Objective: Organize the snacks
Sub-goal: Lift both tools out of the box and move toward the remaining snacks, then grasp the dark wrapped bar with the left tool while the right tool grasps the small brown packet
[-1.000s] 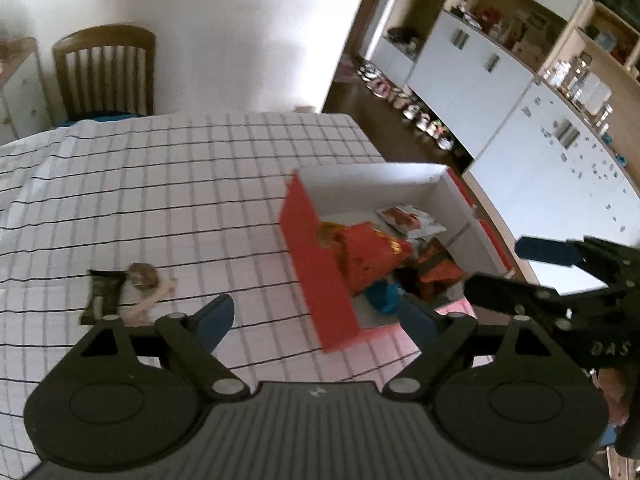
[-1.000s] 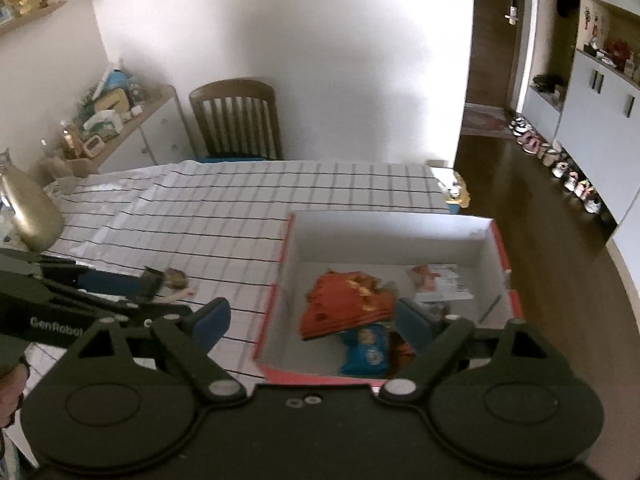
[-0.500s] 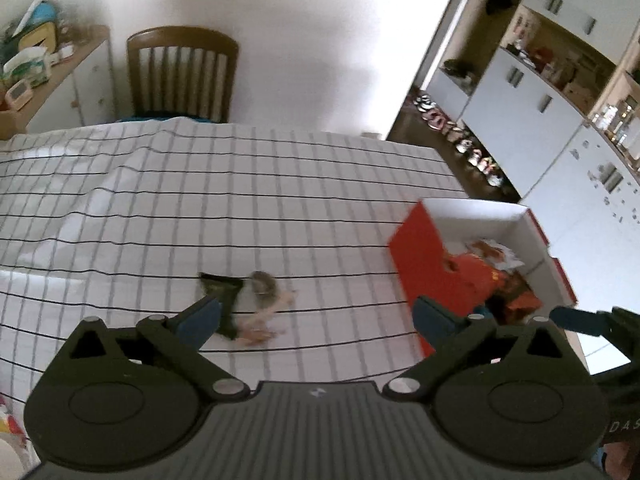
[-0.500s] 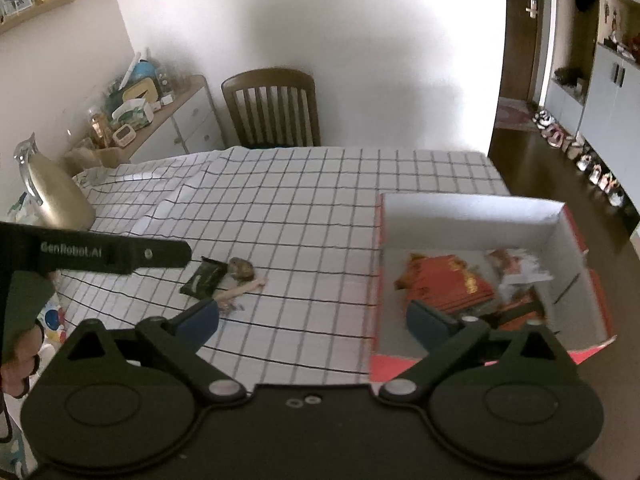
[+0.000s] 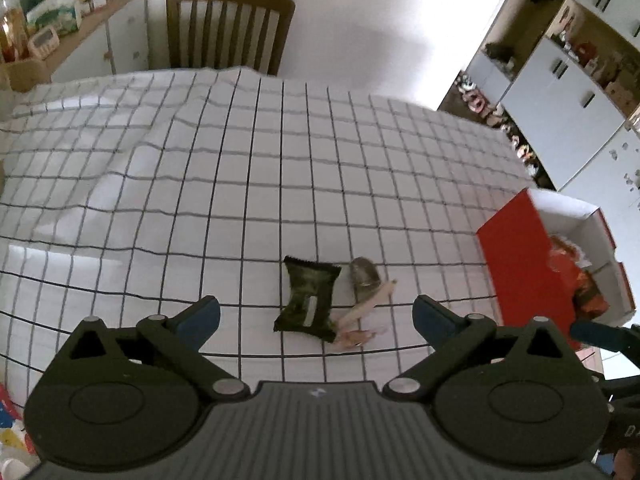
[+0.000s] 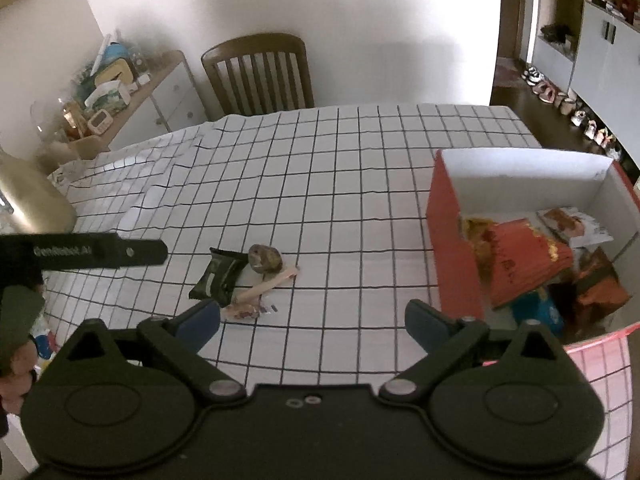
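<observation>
A dark green snack packet (image 5: 310,300) (image 6: 219,276), a round brownish wrapped snack (image 5: 363,276) (image 6: 265,258) and a pale pink stick snack (image 5: 366,312) (image 6: 268,286) lie together on the checked tablecloth (image 5: 240,184). A red box with white inside (image 5: 520,256) (image 6: 456,240) holds several snack bags, among them a big red one (image 6: 524,260). My left gripper (image 5: 316,312) is open and empty, hovering just in front of the loose snacks. My right gripper (image 6: 312,316) is open and empty, between the snacks and the box.
A wooden chair (image 5: 230,28) (image 6: 260,72) stands at the table's far edge. A sideboard with clutter (image 6: 120,92) is at the far left. A gold jug (image 6: 28,200) stands at the table's left. White cabinets (image 5: 560,80) line the right wall.
Both grippers swung left, away from the box. The loose snacks now sit centred in front of my left gripper. Both stayed open and empty.
</observation>
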The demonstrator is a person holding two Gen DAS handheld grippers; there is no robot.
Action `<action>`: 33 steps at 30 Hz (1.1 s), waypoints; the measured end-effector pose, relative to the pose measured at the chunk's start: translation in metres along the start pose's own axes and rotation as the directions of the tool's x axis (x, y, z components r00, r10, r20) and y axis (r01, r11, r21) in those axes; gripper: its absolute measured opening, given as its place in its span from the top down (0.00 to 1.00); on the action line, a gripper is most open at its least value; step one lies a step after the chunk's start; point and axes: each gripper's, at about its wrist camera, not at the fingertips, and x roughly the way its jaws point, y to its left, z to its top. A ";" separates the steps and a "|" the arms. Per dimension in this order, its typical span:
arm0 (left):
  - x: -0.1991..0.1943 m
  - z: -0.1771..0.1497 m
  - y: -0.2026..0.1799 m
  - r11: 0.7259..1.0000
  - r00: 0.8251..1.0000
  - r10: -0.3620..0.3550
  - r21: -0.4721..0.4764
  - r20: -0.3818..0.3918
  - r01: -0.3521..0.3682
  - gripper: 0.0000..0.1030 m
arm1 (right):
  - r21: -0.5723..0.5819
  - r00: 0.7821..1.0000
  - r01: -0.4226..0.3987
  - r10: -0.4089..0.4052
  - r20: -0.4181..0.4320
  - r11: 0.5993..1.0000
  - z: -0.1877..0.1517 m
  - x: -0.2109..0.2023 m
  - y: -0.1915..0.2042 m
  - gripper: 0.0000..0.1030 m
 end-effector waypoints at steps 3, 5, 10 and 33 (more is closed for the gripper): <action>0.018 0.001 0.003 1.000 0.999 -0.004 0.010 -0.036 0.004 0.00 | -0.031 1.000 -0.002 0.001 -0.022 1.000 0.000 0.015 0.007 0.08; 0.030 0.001 0.006 1.000 0.998 -0.007 0.008 -0.055 0.008 0.00 | -0.062 0.999 -0.004 0.001 -0.044 0.998 0.000 0.025 0.012 0.08; 0.054 0.001 0.010 1.000 0.996 0.004 0.011 -0.086 -0.003 0.00 | -0.155 0.995 -0.028 0.013 -0.094 0.988 -0.005 0.050 0.024 0.10; 0.121 0.005 0.013 0.999 0.983 0.022 -0.023 -0.185 -0.027 0.00 | -0.558 0.967 -0.196 0.066 -0.245 0.806 -0.003 0.143 0.072 0.35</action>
